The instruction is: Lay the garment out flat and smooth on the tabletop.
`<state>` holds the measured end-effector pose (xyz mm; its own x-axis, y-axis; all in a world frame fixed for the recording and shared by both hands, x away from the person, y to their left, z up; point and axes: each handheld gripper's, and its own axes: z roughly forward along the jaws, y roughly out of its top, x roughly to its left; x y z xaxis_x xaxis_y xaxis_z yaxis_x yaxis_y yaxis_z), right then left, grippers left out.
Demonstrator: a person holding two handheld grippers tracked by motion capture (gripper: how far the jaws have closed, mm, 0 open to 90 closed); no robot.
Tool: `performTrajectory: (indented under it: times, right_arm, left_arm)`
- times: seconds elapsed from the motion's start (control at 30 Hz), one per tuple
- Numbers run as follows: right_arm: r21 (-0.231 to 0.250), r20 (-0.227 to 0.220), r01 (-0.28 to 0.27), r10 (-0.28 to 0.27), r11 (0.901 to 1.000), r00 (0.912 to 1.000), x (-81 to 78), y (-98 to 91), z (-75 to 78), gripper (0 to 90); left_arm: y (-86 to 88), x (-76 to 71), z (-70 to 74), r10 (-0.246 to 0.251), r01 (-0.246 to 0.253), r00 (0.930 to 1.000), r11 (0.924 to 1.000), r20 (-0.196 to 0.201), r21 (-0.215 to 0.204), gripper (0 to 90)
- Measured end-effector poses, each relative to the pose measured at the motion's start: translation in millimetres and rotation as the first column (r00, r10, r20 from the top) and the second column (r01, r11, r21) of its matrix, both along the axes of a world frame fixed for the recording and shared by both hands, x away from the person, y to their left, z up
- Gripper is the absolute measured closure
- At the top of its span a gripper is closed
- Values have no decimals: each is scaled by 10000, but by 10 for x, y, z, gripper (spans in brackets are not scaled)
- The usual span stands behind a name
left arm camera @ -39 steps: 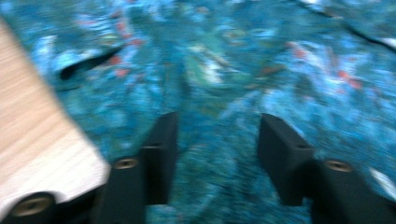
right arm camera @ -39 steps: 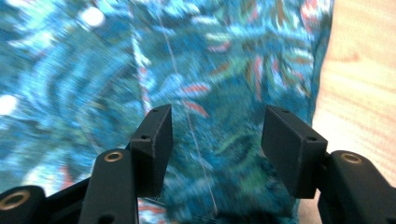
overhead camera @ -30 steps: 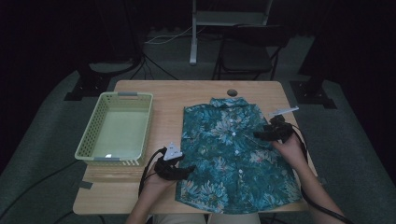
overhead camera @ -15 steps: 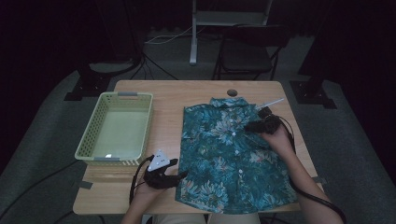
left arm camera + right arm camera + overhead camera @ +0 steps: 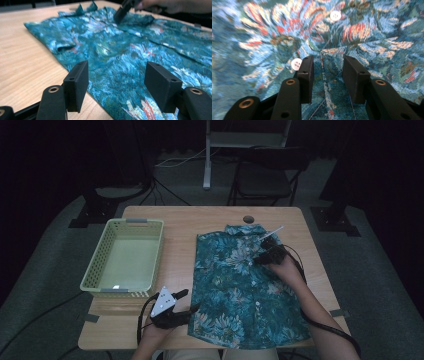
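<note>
The wooden table [image 5: 210, 220] carries a floral teal shirt [image 5: 240, 290] spread flat across its right half, collar toward the far edge, with an empty pale green basket [image 5: 125, 257] well apart on the left; the work in hand looks like the start of folding or gathering this shirt, so the sound way is to take cloth at two spread points and lift evenly; the right gripper [image 5: 260, 257] sits down on the button placket in the upper chest, its jaws partly apart and straddling a fold edge, not yet pinched on it; it should close only once that edge lies fully between the pads, or it will catch one layer and drag the front askew; the left gripper [image 5: 186, 301] waits at the near-left hem corner, jaws wide apart with nothing between them, and I judge it ought to slide a jaw under the hem before closing; the high view gives the whole layout and both hands' spacing; the left gripper view adds the low rumple along the shirt's side and the other gripper pressing far off; the right gripper view alone reveals the seam edge and a white button [image 5: 296, 64] just beside its left jaw.
</note>
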<state>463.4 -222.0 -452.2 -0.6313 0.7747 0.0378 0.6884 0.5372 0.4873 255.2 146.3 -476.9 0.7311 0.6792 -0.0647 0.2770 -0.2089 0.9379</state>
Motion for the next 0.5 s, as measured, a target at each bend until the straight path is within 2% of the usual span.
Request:
performTrajectory:
  times: [0.07, 0.13, 0.37, 0.5]
  right_arm:
    - [-87, 82, 9, -8, 10000, 10000, -4, 6, -12, 623]
    - [-273, 233, 51, -45, 9996, 9997, -10, 9, -12, 675]
    - [-728, 497, 46, -10, 9973, 9988, -6, 19, -10, 789]
    - [-352, 179, 318, -312, 9989, 9994, 30, -48, 13, 858]
  left_arm:
    - [26, -32, -2, 186, -180, 9996, 9996, 224, -238, 375]
    - [47, -41, -4, 153, -153, 9999, 9987, -5, -483, 375]
    - [71, -53, -7, 371, -368, 9993, 9968, 36, -706, 375]
    - [74, -55, -8, 349, -345, 9994, 9965, 44, -756, 375]
